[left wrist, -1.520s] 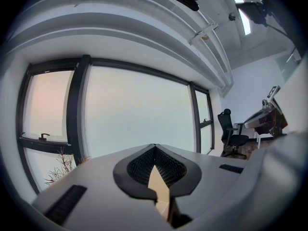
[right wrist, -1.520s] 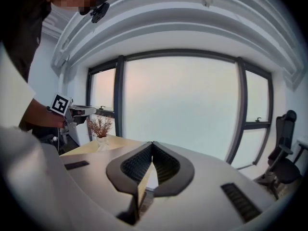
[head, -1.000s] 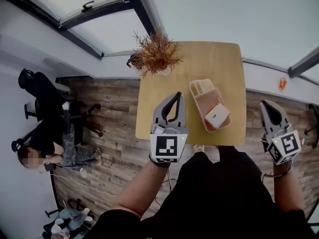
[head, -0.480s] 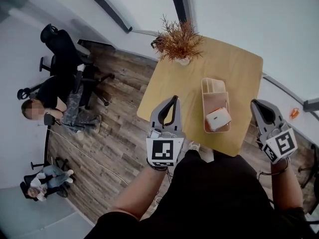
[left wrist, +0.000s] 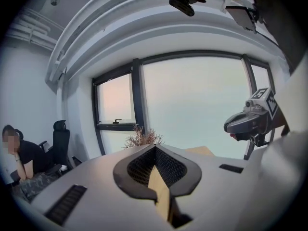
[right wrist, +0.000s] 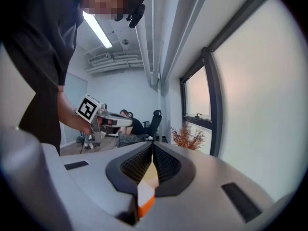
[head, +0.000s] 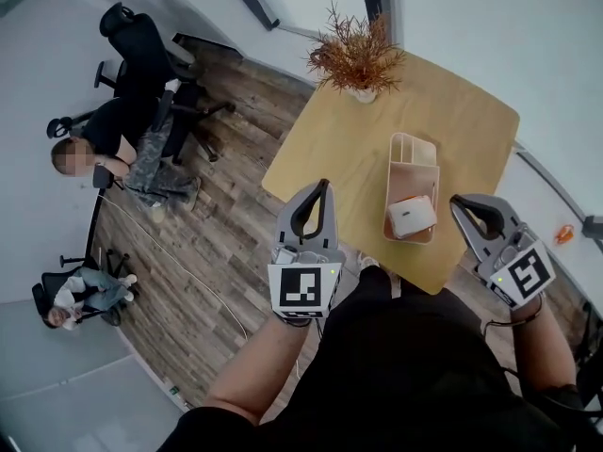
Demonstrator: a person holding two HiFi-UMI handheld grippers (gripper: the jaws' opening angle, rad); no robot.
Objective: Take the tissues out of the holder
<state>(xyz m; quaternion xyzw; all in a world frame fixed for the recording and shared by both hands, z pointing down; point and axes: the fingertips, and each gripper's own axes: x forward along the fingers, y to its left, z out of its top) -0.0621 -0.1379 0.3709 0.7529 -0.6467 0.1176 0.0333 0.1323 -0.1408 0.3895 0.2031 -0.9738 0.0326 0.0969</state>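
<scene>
The left gripper (head: 315,196) and the right gripper (head: 468,207) are both clenched tight and hold nothing. They are held up by the near edge of the table (head: 349,149), one on each side of the holder (head: 389,196). The holder sits in the middle of the table with the tissues (head: 411,217) lying in its near end, and a plant (head: 356,56) stands at the table's far corner.
</scene>
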